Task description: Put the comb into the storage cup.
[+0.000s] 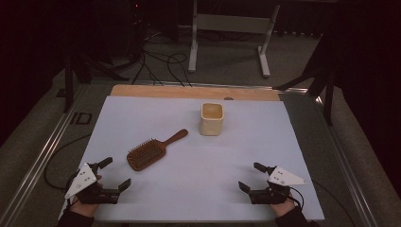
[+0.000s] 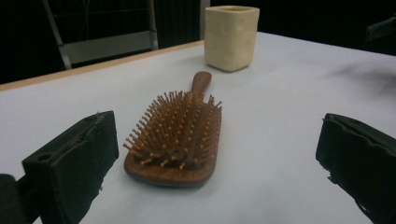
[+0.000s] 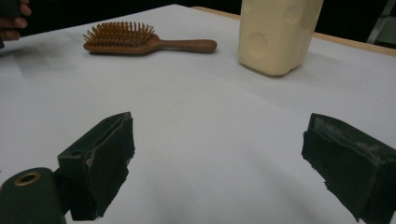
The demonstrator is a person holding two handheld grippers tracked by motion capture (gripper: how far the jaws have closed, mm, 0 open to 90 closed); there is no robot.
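Observation:
A wooden hairbrush [image 1: 152,150] lies bristles up on the white sheet, its handle toward the back right. A cream square cup [image 1: 211,118] stands upright behind it. My left gripper [image 1: 115,173] rests at the front left, open and empty, just in front of the brush head [image 2: 180,135]; the cup [image 2: 231,36] stands beyond the handle. At the front right my right gripper [image 1: 251,175] is open too, holding nothing. From the right gripper view the hairbrush [image 3: 140,39] lies far left and the cup [image 3: 278,35] stands ahead.
The white sheet [image 1: 265,137] covers a wooden table top [image 1: 156,91] with metal rails along both sides. A white frame stand [image 1: 230,28] and cables [image 1: 161,64] are on the floor behind the table. A hand [image 3: 14,18] shows at the far left.

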